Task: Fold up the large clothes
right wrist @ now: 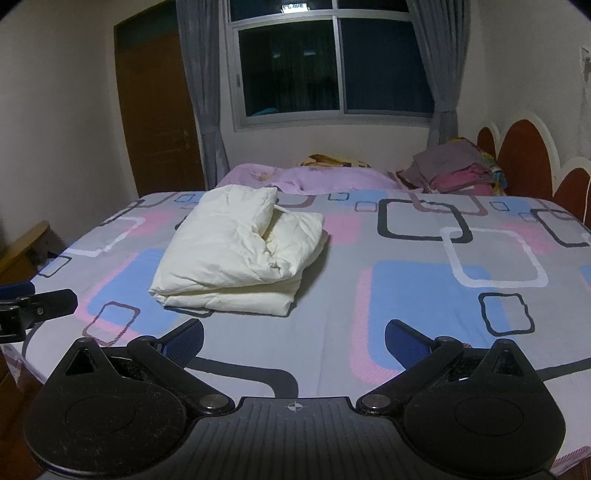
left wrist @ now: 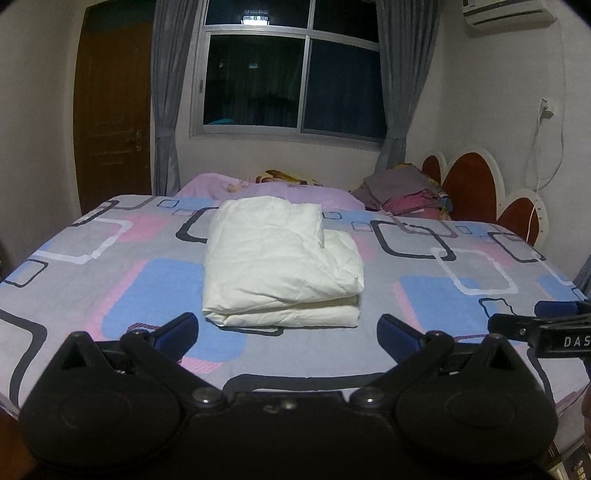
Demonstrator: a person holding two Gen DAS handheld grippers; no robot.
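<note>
While the folded white garment [left wrist: 282, 264] is lying on the bed [left wrist: 461, 266], both grippers are hanging over the near edge with nothing between their fingers. Seen from the left wrist, the left gripper [left wrist: 286, 330] is standing wide, its blue pads well apart, and the garment is sitting straight ahead at twelve o'clock, just beyond the fingertips but not touching them. That view is also catching the right gripper [left wrist: 532, 325] poking in at three o'clock, though only one side of it is showing there.

From the right wrist, the right gripper [right wrist: 293, 338] is likewise spread wide and empty, and the garment [right wrist: 240, 254] is lying off toward eleven o'clock, showing a loose fold on its top layer more clearly. At nine o'clock one finger of the left gripper [right wrist: 37, 306] is reaching into the picture.

Only the left view is taking in the air conditioner [left wrist: 506, 13] at one o'clock. Both are showing the dark window [right wrist: 332, 62], the grey curtains [right wrist: 201, 92], the brown door [left wrist: 110, 110] and a stack of what are probably folded clothes [right wrist: 454, 168] by the headboard [left wrist: 476, 184], dim and rather soft.
</note>
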